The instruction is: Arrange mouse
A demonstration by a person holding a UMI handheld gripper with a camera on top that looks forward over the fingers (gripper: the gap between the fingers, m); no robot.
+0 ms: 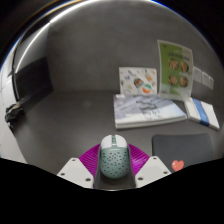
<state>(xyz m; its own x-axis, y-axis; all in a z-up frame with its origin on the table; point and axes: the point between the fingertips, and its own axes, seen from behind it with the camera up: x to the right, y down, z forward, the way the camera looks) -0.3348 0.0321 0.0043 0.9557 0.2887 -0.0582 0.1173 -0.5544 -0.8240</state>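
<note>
The mouse (pixel 113 157), pale green with small dots, sits between the two fingers of the gripper (pixel 113 172), and the magenta pads (pixel 91 158) show at both of its sides. The jaws appear closed on its flanks, although I cannot see if the contact is firm or only light. I also cannot tell if the mouse is lifted or rests on the grey counter (pixel 70 120).

Several things may go wrong from here. The body of the mouse is rounded and smooth, so with a weak grip it could slide forward out of the jaws, toward 12 o'clock, when the person moves or tilts the tool. A grip that is too strong could press a side button, if there is one.

At about 3 o'clock from the mouse lies a dark mat (pixel 180 152), just beside it. If this is the target place, a low sideways move could catch its edge and push it.

Beyond, at 1 o'clock, papers (pixel 150 108) and a standing card (pixel 176 68) lie well apart; only a long sweep would disturb them.
</note>
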